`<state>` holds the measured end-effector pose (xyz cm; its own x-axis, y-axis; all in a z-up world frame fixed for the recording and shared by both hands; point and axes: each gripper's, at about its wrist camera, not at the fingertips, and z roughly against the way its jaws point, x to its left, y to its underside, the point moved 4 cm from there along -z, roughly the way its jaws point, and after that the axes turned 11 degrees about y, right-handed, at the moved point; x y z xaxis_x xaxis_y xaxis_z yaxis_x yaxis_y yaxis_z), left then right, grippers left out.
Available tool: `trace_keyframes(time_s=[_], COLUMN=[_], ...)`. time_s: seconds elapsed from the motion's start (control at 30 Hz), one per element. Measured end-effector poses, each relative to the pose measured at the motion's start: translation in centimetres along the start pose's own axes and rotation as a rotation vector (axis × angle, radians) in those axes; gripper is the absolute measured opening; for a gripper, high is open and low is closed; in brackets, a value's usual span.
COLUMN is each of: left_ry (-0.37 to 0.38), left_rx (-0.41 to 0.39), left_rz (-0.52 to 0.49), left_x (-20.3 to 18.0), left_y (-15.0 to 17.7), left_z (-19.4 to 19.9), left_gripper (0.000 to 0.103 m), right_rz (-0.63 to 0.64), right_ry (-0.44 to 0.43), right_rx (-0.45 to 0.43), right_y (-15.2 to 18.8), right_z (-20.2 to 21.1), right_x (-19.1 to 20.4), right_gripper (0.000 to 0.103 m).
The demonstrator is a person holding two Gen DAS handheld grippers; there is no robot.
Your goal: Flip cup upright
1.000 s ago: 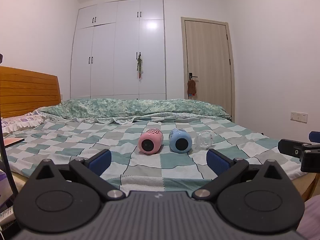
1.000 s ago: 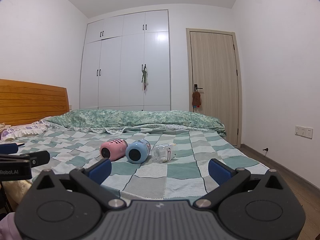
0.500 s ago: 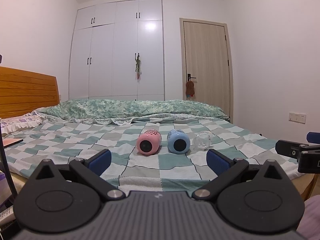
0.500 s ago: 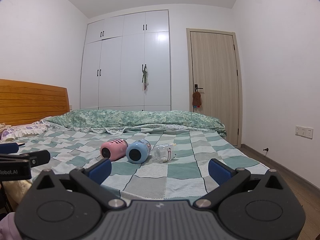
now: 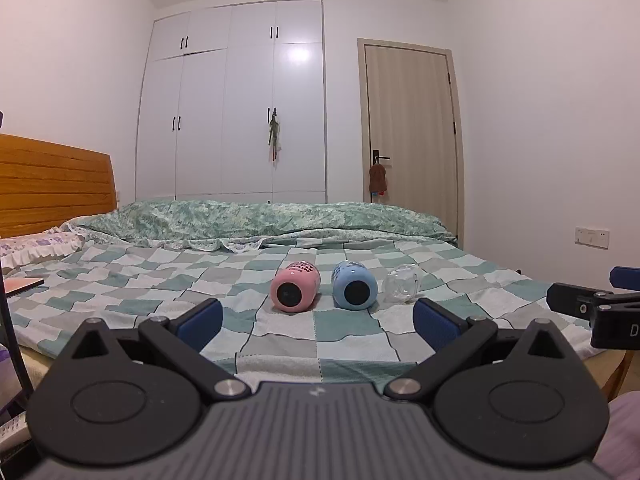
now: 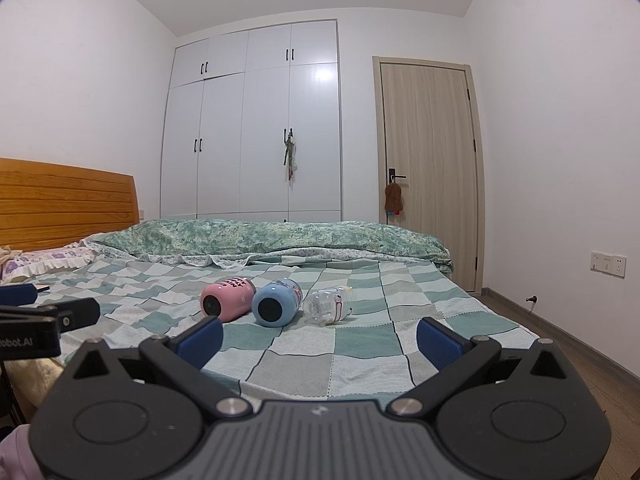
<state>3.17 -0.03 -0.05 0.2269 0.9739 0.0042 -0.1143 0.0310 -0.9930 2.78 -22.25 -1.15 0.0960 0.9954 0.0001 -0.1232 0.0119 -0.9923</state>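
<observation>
Looking from left wrist: left gripper [image 5: 318,314] is spread wide, empty; pink cup [image 5: 295,292] and blue cup [image 5: 354,290] lie on bed [image 5: 120,280] ahead, bases toward camera, long axes pointing away.
Right wrist: right gripper [image 6: 320,338] also wide apart, empty; cups ahead-left, clear bottle [image 6: 328,306] beside them.

Green checked bedspread [image 5: 120,280] across the lower middle, rumpled green floral quilt [image 5: 256,218] along its far edge, wooden headboard [image 5: 52,188] at left, white wardrobe [image 5: 236,100] upper centre, beige door [image 5: 410,128] right of it, wall socket [image 5: 592,237] at far right
</observation>
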Motion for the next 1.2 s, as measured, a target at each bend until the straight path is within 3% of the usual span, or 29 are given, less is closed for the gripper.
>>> trace_keyframes(time_s=[1.2], left_ry=[0.005], left_rx=[-0.020], left_rz=[-0.003], left_x=[0.06], left_y=[-0.25], left_z=[0.52], left_gripper=[0.103], right_rz=[0.000], right_ry=[0.000], right_rx=[0.001], right_y=[-0.02], right_z=[-0.09], right_x=[0.06], right_gripper=[0.103])
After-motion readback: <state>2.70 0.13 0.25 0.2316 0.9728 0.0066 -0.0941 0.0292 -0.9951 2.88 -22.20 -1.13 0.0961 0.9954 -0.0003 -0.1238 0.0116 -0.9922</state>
